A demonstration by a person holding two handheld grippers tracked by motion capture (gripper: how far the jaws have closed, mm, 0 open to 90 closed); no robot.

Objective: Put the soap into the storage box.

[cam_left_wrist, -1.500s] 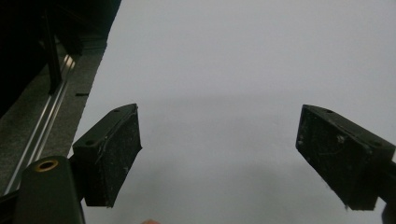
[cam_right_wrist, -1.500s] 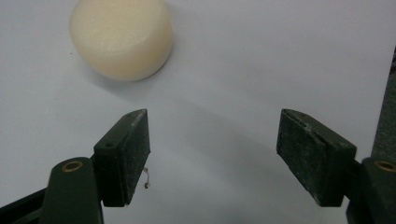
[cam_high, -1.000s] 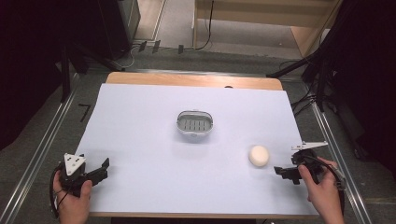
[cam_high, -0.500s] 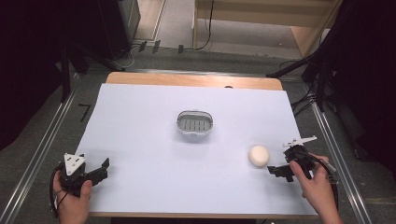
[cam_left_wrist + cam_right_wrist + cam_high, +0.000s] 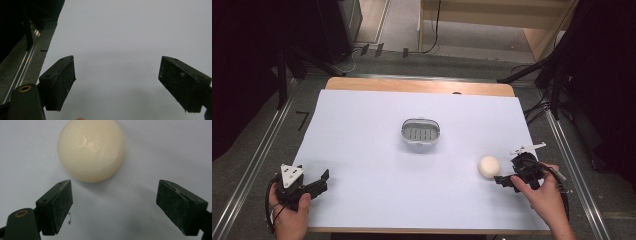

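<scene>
- Soap ball [image 5: 91, 150] just ahead of right gripper [image 5: 113, 206], jaws just been opening, nothing between.
- Left gripper [image 5: 117, 85] wide, empty, well away from soap ball.

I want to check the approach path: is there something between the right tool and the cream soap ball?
Nothing. In the right gripper view, bare white sheet separates the open right tool from the soap ball.
</scene>
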